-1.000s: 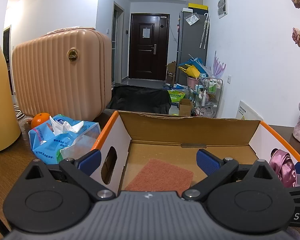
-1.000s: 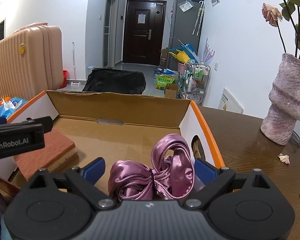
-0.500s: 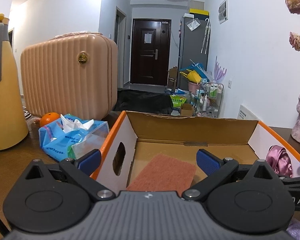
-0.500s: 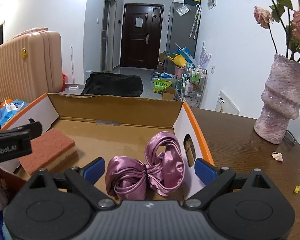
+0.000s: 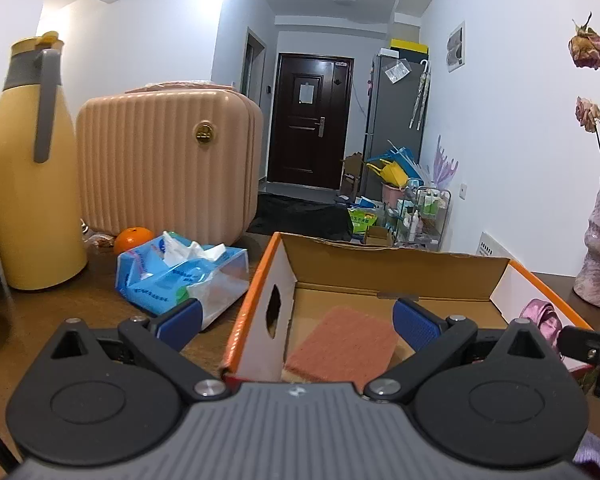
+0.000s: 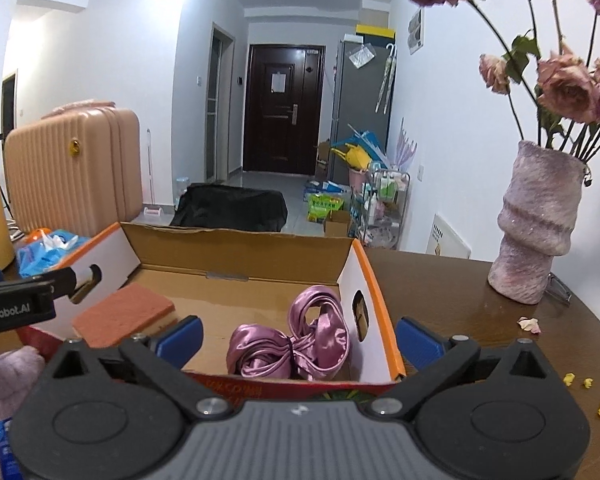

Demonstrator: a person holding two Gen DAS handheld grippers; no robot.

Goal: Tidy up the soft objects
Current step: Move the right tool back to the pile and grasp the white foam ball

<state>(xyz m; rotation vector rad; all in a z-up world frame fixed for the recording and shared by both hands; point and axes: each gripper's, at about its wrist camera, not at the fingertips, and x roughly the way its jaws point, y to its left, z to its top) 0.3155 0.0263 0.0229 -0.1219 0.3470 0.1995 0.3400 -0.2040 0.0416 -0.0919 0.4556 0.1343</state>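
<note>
An open cardboard box (image 5: 400, 276) with orange rims stands on the wooden table. Inside lie an orange-red sponge (image 5: 344, 344) at the left and a purple satin scrunchie (image 6: 296, 344) at the right. My left gripper (image 5: 296, 320) is open before the box's left front corner, holding nothing. My right gripper (image 6: 299, 338) hangs in front of the box's near wall (image 6: 284, 388); its jaws are opening, and the pads touch nothing. The scrunchie rests in the box beyond them. A pale pink fuzzy thing (image 6: 4, 376) lies at the lower left of the right wrist view.
Left of the box lie a blue tissue pack (image 5: 176, 272) and an orange (image 5: 132, 238), with a yellow flask (image 5: 28, 168) and a pink ribbed case (image 5: 164, 164) behind. A pink vase (image 6: 536, 232) of dried roses stands at the right, with fallen petals (image 6: 580, 384) nearby.
Both grippers have drawn back from the box and risen a little, so its near wall now shows. The scrunchie stays in the box, and the sponge has not moved.
</note>
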